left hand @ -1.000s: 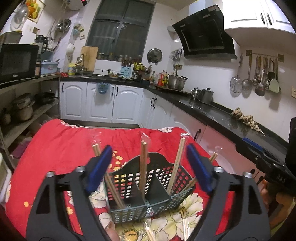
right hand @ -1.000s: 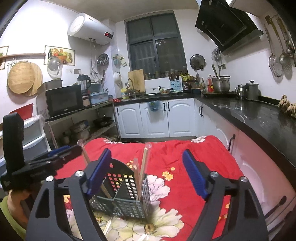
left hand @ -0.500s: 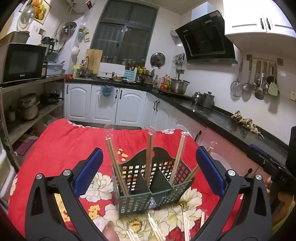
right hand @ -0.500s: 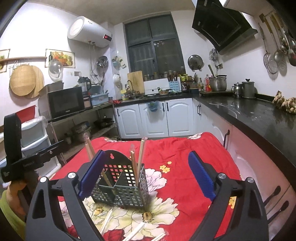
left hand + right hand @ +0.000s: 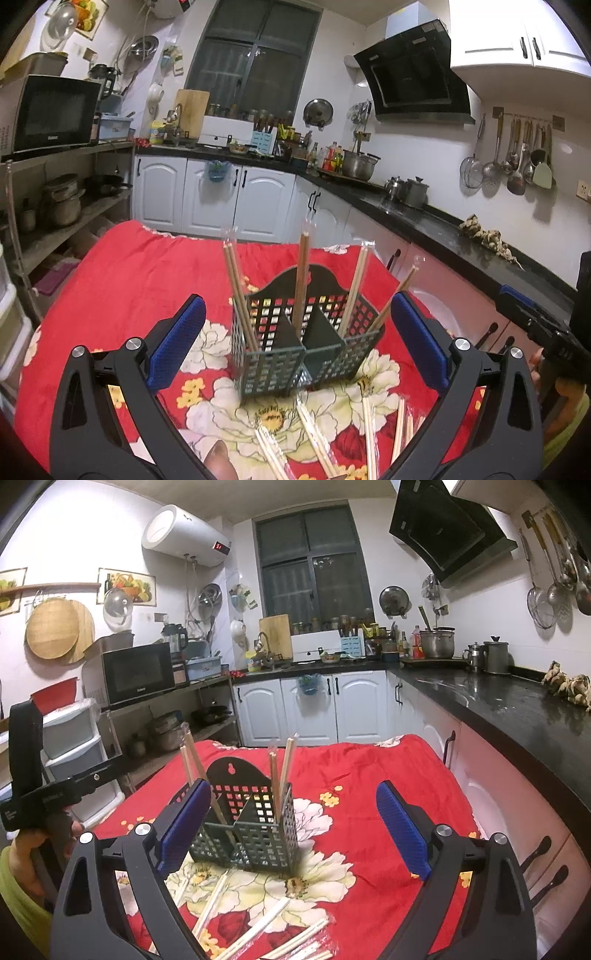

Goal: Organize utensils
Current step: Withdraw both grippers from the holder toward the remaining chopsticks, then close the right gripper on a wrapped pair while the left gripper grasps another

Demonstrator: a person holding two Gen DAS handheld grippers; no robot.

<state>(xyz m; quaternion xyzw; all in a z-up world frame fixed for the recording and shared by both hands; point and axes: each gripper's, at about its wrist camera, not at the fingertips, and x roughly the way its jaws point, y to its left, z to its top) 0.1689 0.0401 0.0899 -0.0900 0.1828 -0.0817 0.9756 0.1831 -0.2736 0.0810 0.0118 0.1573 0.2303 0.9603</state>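
My left hand-held gripper stands wide open with nothing held; its jaws have just been opening, and the grey chopstick caddy sits straight ahead between the two blue pads, which stand well apart from its sides. The caddy rests upright on the surface under a red flowered cloth. Wrapped chopstick pairs stand in its compartments: one leaning in the left front section, one upright at the middle divider, two slanting out to the right. More loose chopsticks lie flat on the cloth just below my jaws, nearer to me than the caddy.

My right hand-held gripper is likewise spread wide and empty, its jaws also having just been opening. From it the caddy lies ahead and towards the left pad, partly behind it. Scattered chopsticks lie on the cloth below and between the jaws. Far left I see my other hand gripping the left tool's handle.
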